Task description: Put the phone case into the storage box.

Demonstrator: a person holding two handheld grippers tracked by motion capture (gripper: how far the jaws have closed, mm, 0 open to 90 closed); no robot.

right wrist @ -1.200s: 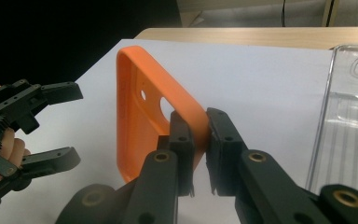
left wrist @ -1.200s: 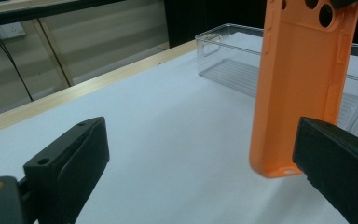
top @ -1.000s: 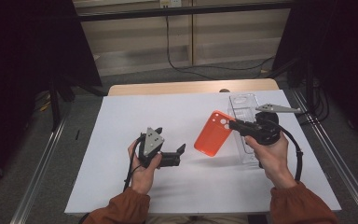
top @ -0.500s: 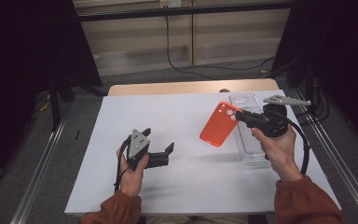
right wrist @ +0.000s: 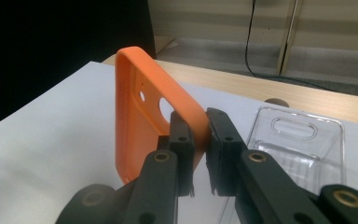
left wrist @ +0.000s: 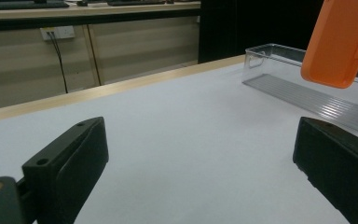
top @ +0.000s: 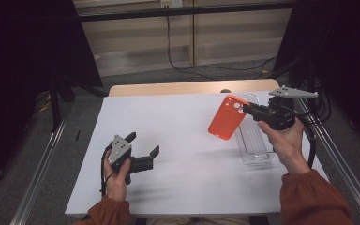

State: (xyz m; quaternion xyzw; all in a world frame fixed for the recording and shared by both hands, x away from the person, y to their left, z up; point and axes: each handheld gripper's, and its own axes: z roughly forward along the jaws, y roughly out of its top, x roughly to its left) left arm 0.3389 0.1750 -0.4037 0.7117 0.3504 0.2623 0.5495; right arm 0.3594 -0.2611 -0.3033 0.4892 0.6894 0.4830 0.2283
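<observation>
Our right gripper (right wrist: 196, 140) pinches the orange phone case (right wrist: 144, 121) by its thin side wall. We think it is light and bendy, so the edge is a good hold. Our left gripper (top: 143, 150) has its jaws spread, holding nothing.

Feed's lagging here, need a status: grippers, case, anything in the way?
Right gripper shut on orange case, held above table beside clear tray. Left gripper open, empty. Nothing in the way.

The right tool (top: 249, 108), raised, has its jaws clamped tight, while the left tool (top: 144, 146) hangs low with jaws wide.

Orange phone case (top: 226, 117) (camera cutouts uppermost); tilted, held above the table.
</observation>
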